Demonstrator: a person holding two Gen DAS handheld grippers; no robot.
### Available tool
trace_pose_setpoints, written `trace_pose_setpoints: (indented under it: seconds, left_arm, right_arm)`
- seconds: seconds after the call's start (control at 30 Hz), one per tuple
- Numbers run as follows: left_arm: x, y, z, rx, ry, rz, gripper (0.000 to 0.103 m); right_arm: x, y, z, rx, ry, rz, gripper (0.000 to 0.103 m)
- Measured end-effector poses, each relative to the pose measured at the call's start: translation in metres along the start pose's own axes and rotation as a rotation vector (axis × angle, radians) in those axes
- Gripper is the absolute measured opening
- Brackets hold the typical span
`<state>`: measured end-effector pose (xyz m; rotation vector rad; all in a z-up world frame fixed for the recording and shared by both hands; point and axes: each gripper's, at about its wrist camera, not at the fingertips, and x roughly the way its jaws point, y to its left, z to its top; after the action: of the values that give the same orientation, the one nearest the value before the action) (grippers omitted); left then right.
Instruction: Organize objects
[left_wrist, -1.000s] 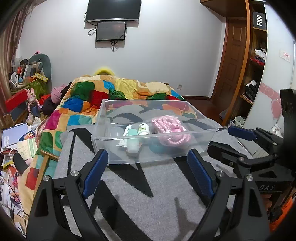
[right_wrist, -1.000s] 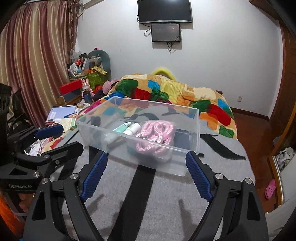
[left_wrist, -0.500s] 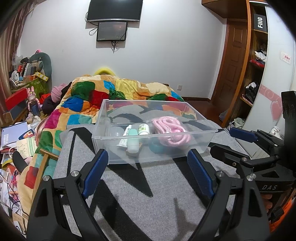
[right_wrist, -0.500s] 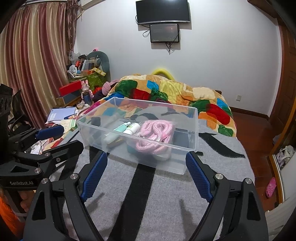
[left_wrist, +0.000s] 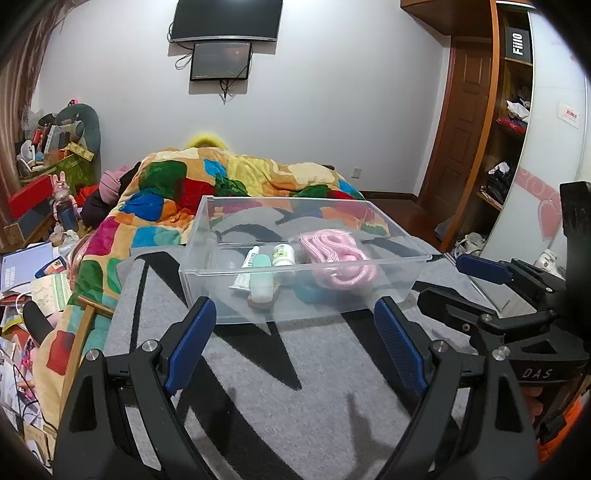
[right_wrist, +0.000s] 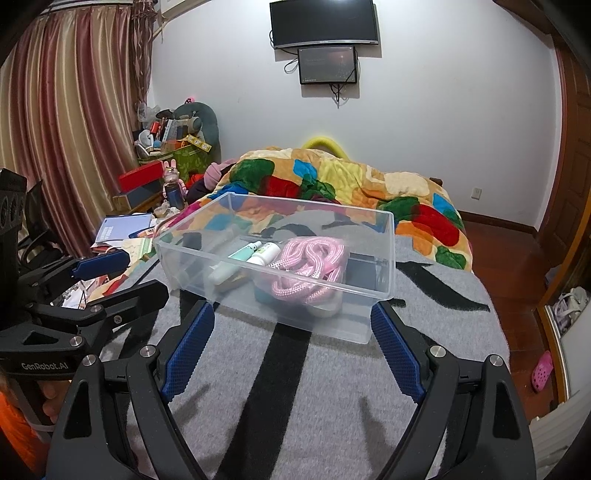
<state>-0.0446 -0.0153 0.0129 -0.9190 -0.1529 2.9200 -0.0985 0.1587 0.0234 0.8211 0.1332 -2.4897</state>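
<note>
A clear plastic bin (left_wrist: 207, 269) (right_wrist: 384, 258) sits on the grey and black blanket. Inside lie a coiled pink rope (left_wrist: 334, 254) (right_wrist: 308, 266), a mint-green bottle (left_wrist: 260, 282) (right_wrist: 243, 253), a small white bottle (left_wrist: 283, 254) (right_wrist: 264, 254) and a white tube (left_wrist: 249, 258). My left gripper (left_wrist: 295, 328) is open and empty, just short of the bin's near wall. My right gripper (right_wrist: 291, 332) is open and empty, also just short of the bin. Each gripper shows at the edge of the other's view.
The grey and black blanket (left_wrist: 295, 387) (right_wrist: 314, 387) covers the bed's near end. A multicoloured quilt (left_wrist: 221, 184) (right_wrist: 351, 184) is piled behind the bin. Books and clutter (left_wrist: 26, 273) lie off the bed's left side. A wardrobe (left_wrist: 509, 147) stands to the right.
Both grippers have drifted very slightly; the bin and its contents have not moved. Both stay open.
</note>
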Motion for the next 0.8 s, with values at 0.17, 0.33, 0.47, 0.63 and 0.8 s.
trace_pose_setpoints:
  seconds: [0.17,0.33,0.47,0.63,0.8]
  left_arm:
    - [0.0000,0.0015,-0.0005,-0.010,0.002,-0.003,0.088]
    - [0.0006,0.0028,-0.0013,-0.014,0.005,-0.006,0.088]
    - [0.0017,0.0018,-0.0018,-0.008,0.008,-0.012,0.088]
    - [0.0029,0.0015,-0.0028,-0.009,0.013,-0.017,0.088]
    - [0.0020,0.0016,-0.0029,-0.011,0.009,-0.014,0.088]
  right_arm:
    - [-0.0005,0.0003,-0.0022,0.006,0.003,0.000,0.085]
    - [-0.0007,0.0003,-0.0045,0.012,0.009,0.000,0.085]
    - [0.0000,-0.0003,-0.0057,0.014,0.013,0.001,0.085]
    - [-0.0002,-0.0014,-0.0062,0.019,0.015,0.001,0.085]
    - [-0.0011,-0.0022,-0.0061,0.022,0.012,0.001,0.085]
